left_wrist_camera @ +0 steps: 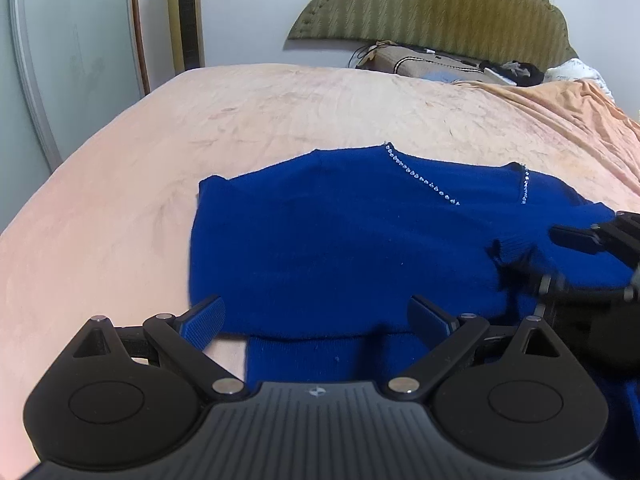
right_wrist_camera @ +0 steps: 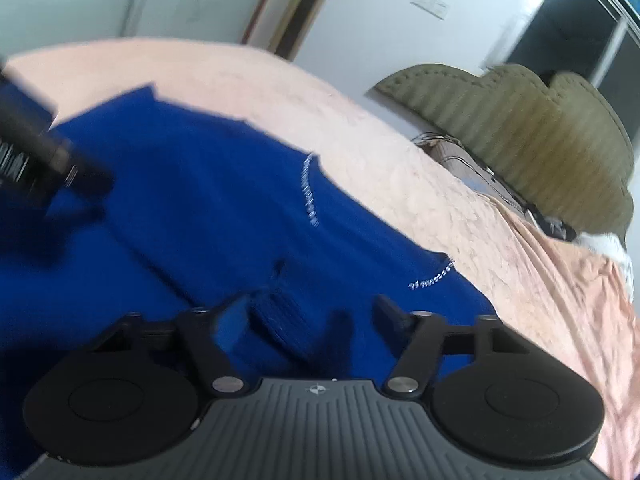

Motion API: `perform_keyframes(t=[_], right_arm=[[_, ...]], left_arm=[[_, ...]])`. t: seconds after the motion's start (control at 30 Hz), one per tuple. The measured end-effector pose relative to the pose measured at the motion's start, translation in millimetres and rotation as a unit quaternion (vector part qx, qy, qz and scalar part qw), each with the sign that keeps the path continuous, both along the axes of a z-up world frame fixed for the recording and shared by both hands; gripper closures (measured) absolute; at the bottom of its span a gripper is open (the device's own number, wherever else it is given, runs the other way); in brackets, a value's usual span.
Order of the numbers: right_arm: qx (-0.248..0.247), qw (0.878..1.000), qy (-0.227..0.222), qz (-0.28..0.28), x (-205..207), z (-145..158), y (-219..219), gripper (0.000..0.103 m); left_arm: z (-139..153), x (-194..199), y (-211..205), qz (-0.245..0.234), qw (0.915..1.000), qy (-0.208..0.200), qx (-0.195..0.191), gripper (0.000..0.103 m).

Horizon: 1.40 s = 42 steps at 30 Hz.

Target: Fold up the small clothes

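A blue sweater (left_wrist_camera: 340,240) lies spread on the bed (left_wrist_camera: 200,120), its knit soft and fuzzy, with a row of small sparkling stones (left_wrist_camera: 420,178) along the V-shaped neckline. The bed's cover is peach-coloured, plush and lightly creased. Behind it stands a scalloped olive headboard (left_wrist_camera: 440,8) with a ribbed weave, and a few blurred odds and ends lie at its foot.

The left gripper (left_wrist_camera: 316,320) hovers over the sweater's near edge with its jaws spread wide and nothing between them. The right gripper (right_wrist_camera: 304,316) is over the sweater's right side; its jaws stand apart with a ribbed cuff (right_wrist_camera: 280,320) bunched between them, though the blur hides whether the pads press on it
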State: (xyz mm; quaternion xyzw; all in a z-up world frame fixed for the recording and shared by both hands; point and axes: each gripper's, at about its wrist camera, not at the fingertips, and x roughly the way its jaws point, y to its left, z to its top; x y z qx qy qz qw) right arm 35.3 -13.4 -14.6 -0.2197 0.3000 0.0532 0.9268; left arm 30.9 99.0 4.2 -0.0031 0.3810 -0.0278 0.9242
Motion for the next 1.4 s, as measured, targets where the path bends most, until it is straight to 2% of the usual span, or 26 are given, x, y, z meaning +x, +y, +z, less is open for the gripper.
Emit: perform_keyframes(t=[0.03, 0.07, 0.1, 0.2, 0.27, 0.37, 0.53, 0.63, 0.7, 0.83, 0.9, 1.0, 1.07, 1.13, 1.17, 1.23, 1.3, 1.37, 1.4], right_arm=[[0.025, 1.000, 0.002, -0.014, 5, 2, -7, 0.067], [0.053, 0.998, 0.009, -0.027, 10, 3, -15, 0.088], [0.091, 0.995, 0.020, -0.035, 15, 4, -25, 0.098], [0.175, 0.983, 0.028, -0.054, 15, 5, -52, 0.099], [0.204, 0.976, 0.005, -0.076, 7, 9, -68, 0.099], [0.250, 0.960, -0.047, -0.118, -6, 19, -103, 0.099], [0.303, 0.927, -0.088, -0.204, -27, 24, -165, 0.099], [0.355, 0.899, -0.064, -0.247, -37, 7, -195, 0.098], [0.392, 0.881, -0.041, -0.261, -43, -8, -208, 0.094], [0.451, 0.851, -0.013, -0.268, -43, -24, -221, 0.075], [0.476, 0.840, -0.012, -0.261, -41, -24, -225, 0.062], [0.511, 0.825, -0.005, -0.242, -35, -21, -232, 0.052], [0.515, 0.823, 0.010, -0.240, -26, -20, -236, 0.053], [0.511, 0.823, 0.031, -0.245, -12, -18, -239, 0.074], [0.505, 0.827, 0.039, -0.246, -7, -18, -238, 0.090], [0.483, 0.843, 0.024, -0.234, -7, -6, -231, 0.091], [0.470, 0.861, -0.041, -0.191, -16, 17, -221, 0.091], [0.455, 0.868, -0.095, -0.175, -25, 32, -216, 0.092], [0.447, 0.870, -0.093, -0.189, -23, 31, -217, 0.091]], left_arm=[[1, 0, -1, 0.001, 1.0000, 0.000, 0.001, 0.004], [2, 1, -2, 0.001, 1.0000, -0.001, 0.002, 0.004], [3, 1, -3, 0.000, 1.0000, -0.002, 0.003, 0.004], [3, 4, -10, -0.004, 0.9999, -0.003, 0.011, 0.005], [3, 7, -16, -0.007, 0.9998, -0.004, 0.017, 0.004], [8, 12, -27, -0.019, 0.9994, -0.010, 0.025, 0.004], [11, 25, -39, -0.022, 0.9979, -0.026, 0.055, 0.004], [1, 33, -40, -0.017, 0.9986, -0.008, 0.049, 0.004], [-7, 37, -42, -0.016, 0.9985, 0.009, 0.053, 0.004], [-13, 36, -45, -0.021, 0.9975, 0.011, 0.066, 0.004], [-12, 36, -45, -0.022, 0.9974, 0.010, 0.068, 0.005], [-7, 39, -44, -0.018, 0.9980, 0.007, 0.061, 0.004], [-4, 42, -44, -0.017, 0.9982, 0.002, 0.057, 0.004], [-3, 45, -45, -0.014, 0.9983, 0.002, 0.056, 0.004], [-2, 46, -46, -0.012, 0.9985, -0.001, 0.054, 0.004], [3, 45, -47, -0.005, 0.9987, -0.019, 0.046, 0.004], [7, 44, -47, 0.006, 0.9984, -0.037, 0.043, 0.004], [7, 49, -49, 0.004, 0.9981, -0.038, 0.049, 0.004], [4, 52, -50, 0.003, 0.9980, -0.034, 0.054, 0.004]])
